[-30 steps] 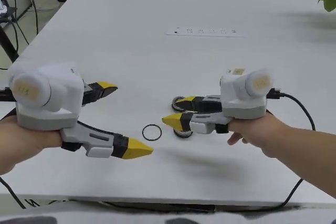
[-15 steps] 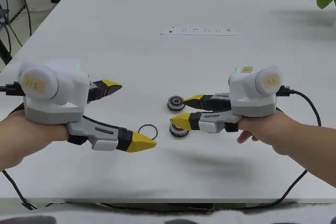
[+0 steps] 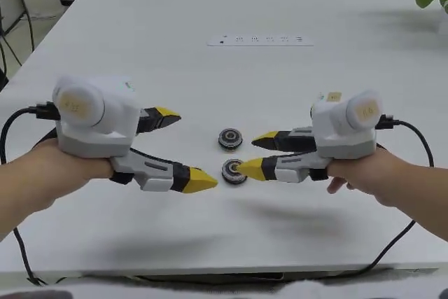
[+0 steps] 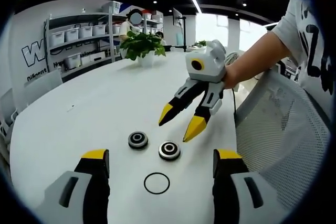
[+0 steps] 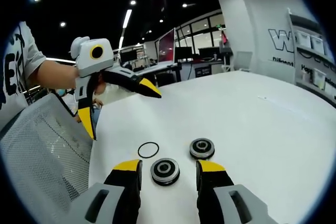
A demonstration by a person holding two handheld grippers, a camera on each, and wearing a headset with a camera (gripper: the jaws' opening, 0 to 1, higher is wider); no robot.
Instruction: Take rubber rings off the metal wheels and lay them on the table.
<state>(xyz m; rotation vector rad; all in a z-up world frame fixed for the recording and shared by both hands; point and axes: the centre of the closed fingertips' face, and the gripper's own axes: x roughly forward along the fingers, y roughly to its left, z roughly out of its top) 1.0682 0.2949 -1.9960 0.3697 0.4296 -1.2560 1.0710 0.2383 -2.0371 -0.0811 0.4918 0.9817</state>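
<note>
- right gripper [image 3: 250,153] part open, empty, jaws flanking the near metal wheel [image 3: 233,171].
- left gripper [image 3: 192,148] wide open, empty, near a rubber ring [image 4: 157,183] on the counter [image 3: 315,68].

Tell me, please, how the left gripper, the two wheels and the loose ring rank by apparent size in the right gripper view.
1. left gripper, clearly largest.
2. near wheel and far wheel: alike; the near one looks slightly bigger, probably only from nearness to the camera.
3. loose ring, smallest.

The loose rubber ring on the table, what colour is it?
The rubber ring is black, clearest in the left gripper view.
</note>
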